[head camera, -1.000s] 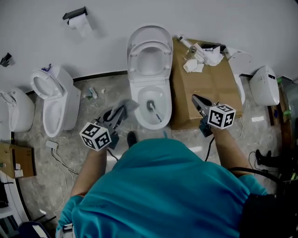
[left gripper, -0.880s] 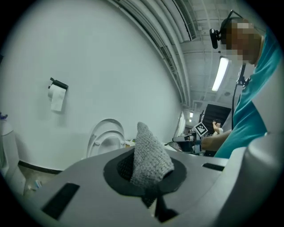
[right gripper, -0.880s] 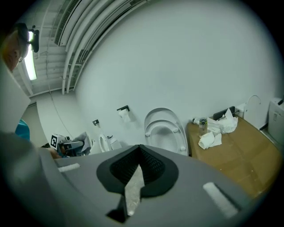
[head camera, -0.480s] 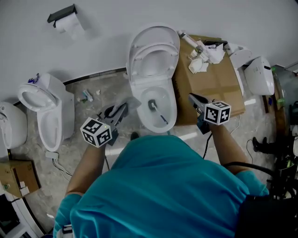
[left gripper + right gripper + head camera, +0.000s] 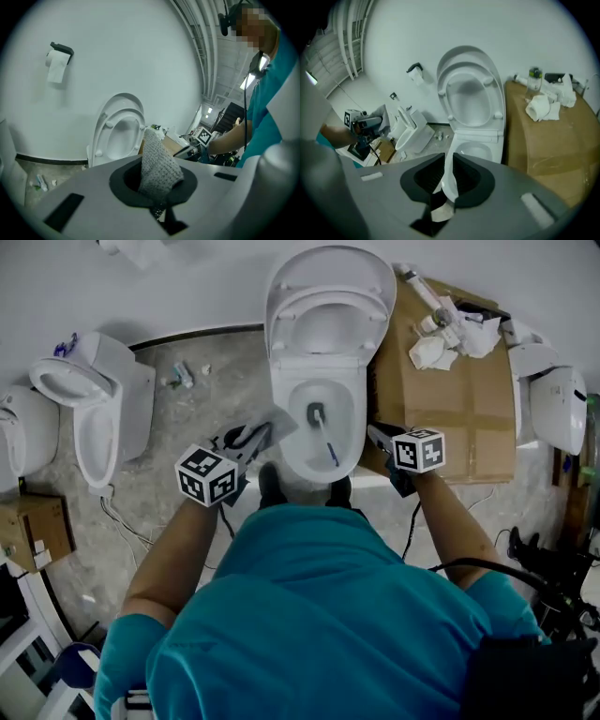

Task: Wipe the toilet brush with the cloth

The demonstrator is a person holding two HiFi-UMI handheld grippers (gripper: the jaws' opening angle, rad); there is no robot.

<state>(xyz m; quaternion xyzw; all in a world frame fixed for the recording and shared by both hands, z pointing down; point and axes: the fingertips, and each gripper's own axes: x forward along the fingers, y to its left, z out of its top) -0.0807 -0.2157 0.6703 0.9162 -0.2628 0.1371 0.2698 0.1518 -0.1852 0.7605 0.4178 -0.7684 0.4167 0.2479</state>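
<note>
**Grey cloth (image 5: 277, 420) clamped in the left claw (image 5: 253, 438); toilet brush (image 5: 324, 437) in the bowl**

We find the left claw closed tight on the knitted grey cloth. In the left gripper view the fabric stands up from between the dark pads and leans to the right. From the head view, this claw hangs over the floor (image 5: 202, 404) just left of the toilet (image 5: 282, 407), with the loose end of the cloth reaching to the bowl's rim.

We note the toilet brush inside the open bowl. Its dark head is toward the back and its handle slants toward the front rim. Neither claw touches it.

The right claw (image 5: 374, 433) hangs at the bowl's right edge, beside the cardboard box (image 5: 459, 418). In the right gripper view its jaws stand a narrow slit apart, having just been opening. We see nothing between them but the white toilet beyond.

Seat and lid are raised against the wall. Crumpled paper (image 5: 433, 351) lies on top of the box. A smaller toilet (image 5: 94, 413) stands well apart to the left.
</note>
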